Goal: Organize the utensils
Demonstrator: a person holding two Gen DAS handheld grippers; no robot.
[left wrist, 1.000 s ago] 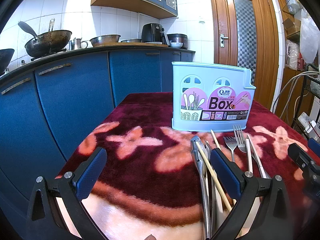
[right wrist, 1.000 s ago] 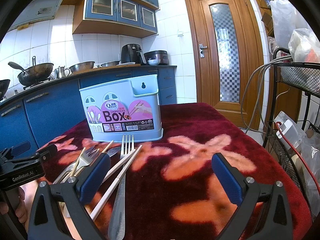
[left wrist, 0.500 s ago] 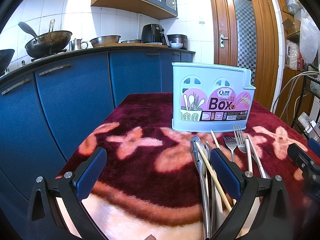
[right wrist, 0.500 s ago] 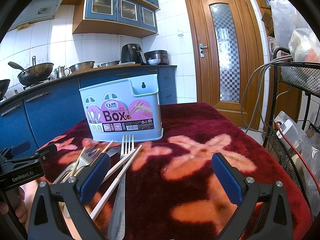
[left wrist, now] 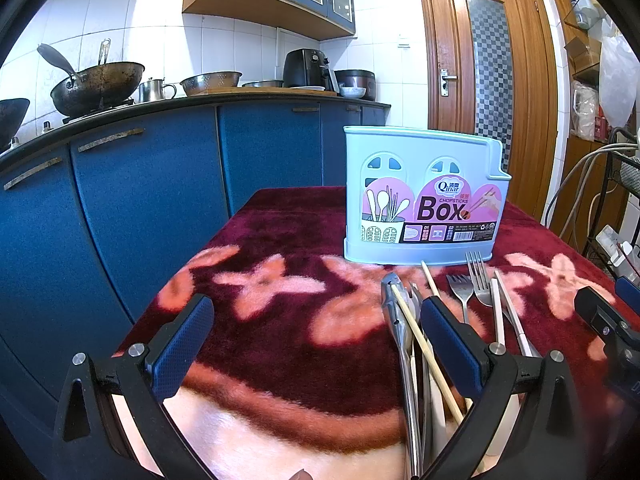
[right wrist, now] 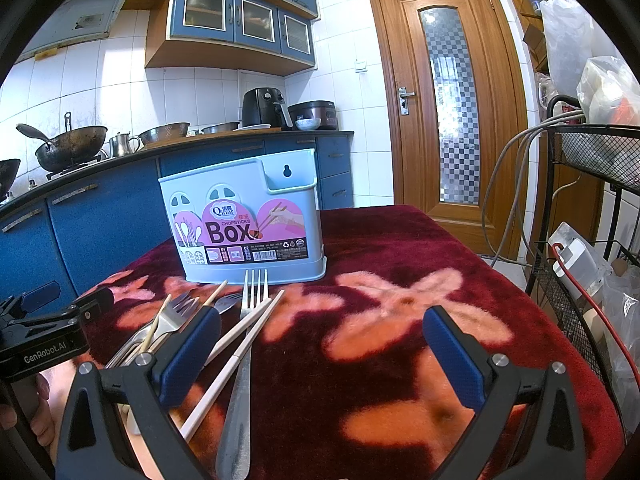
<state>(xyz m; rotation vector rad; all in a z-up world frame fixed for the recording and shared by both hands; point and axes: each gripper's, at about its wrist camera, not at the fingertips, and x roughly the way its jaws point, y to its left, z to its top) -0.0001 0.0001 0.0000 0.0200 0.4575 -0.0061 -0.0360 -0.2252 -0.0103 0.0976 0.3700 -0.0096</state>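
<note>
A pale blue chopsticks box (left wrist: 424, 196) stands upright on the red flowered table cover (left wrist: 288, 320); it also shows in the right wrist view (right wrist: 248, 224). Forks (left wrist: 476, 280), chopsticks (left wrist: 424, 360) and metal tongs (left wrist: 396, 328) lie loose in front of it. My left gripper (left wrist: 316, 344) is open and empty, left of the pile. My right gripper (right wrist: 320, 352) is open and empty; a long fork (right wrist: 250, 320) and pale chopsticks (right wrist: 236, 356) lie by its left finger.
Blue kitchen cabinets (left wrist: 140, 200) with a wok (left wrist: 96, 84) and pots stand at the left and behind. A wooden door (right wrist: 452, 100) is behind. A black wire rack (right wrist: 580, 260) with cables and bags stands at the table's right edge.
</note>
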